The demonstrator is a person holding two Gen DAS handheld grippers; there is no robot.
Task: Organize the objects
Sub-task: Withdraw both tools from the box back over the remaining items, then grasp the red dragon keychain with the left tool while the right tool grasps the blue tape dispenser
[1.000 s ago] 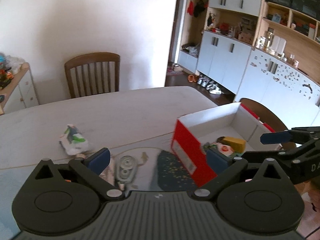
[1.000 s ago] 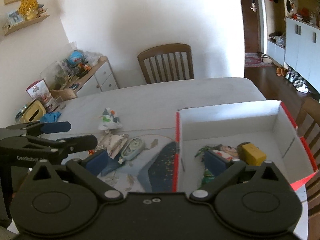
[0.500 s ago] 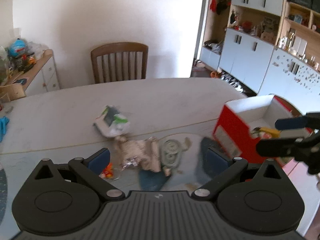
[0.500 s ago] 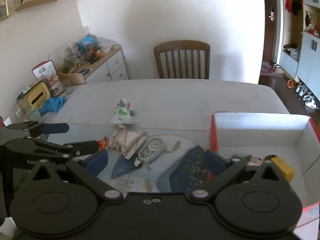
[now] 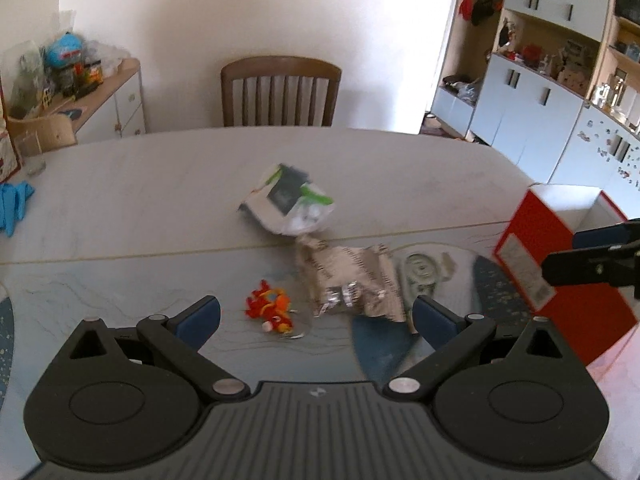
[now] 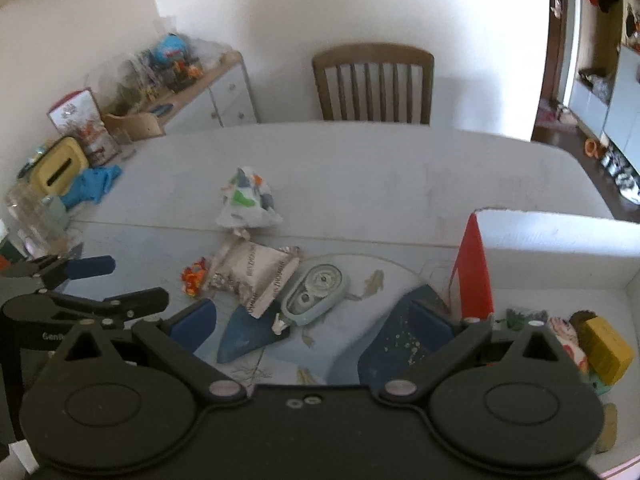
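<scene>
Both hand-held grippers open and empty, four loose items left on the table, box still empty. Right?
Not quite: the red box is not empty. The right wrist view shows a yellow block and other small items inside it. The rest holds: left hand-held gripper and right hand-held gripper are open and empty, with four loose items on the table.

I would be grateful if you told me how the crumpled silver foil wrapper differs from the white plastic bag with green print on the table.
The crumpled silver foil wrapper is metallic grey with dark lettering; the white plastic bag with green print is white with green, orange and dark patches. The wrapper lies nearer both open grippers, beside the pale green tape dispenser; the bag lies further back, towards the chair. Both are crumpled, loose on the table and outside the red box.
</scene>
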